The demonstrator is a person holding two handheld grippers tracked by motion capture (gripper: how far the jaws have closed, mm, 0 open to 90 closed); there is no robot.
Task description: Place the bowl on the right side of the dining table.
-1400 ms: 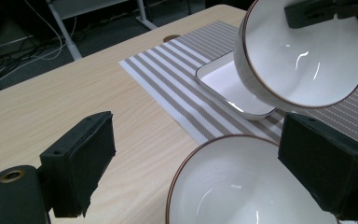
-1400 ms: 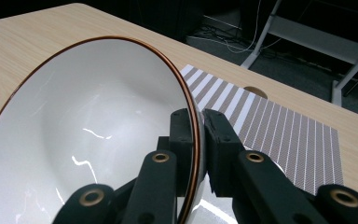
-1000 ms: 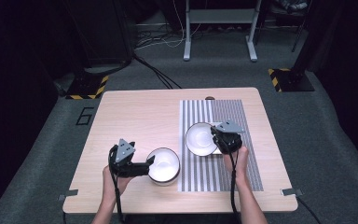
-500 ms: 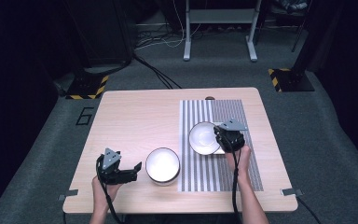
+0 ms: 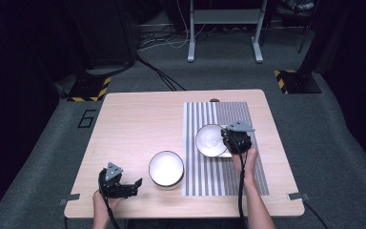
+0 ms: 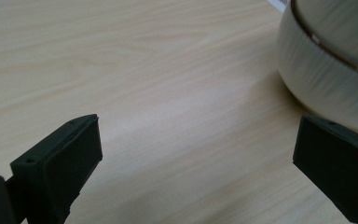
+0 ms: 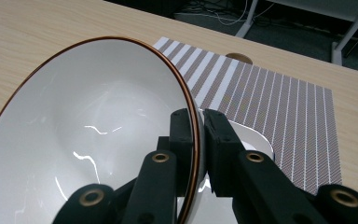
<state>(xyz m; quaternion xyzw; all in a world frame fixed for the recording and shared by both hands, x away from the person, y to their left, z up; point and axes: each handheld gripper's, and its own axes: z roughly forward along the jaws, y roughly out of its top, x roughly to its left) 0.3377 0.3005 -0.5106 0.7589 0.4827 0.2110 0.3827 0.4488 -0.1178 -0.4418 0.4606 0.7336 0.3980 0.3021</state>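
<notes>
On the striped mat [image 5: 219, 143], right hand-held gripper [image 5: 236, 139] is clamped on the rim of a white bowl [image 5: 210, 140] with a brown edge, one jaw inside, one outside; bowl tilted up in the right gripper view [image 7: 88, 140]. Left hand-held gripper [image 5: 132, 185] sits low near the front edge of the tabletop [image 5: 133, 124], jaws have just been opening, now wide with nothing between. Second white bowl [image 5: 166, 168] rests on bare wood just beside the mat, close to the left gripper's tips, not touching.
</notes>
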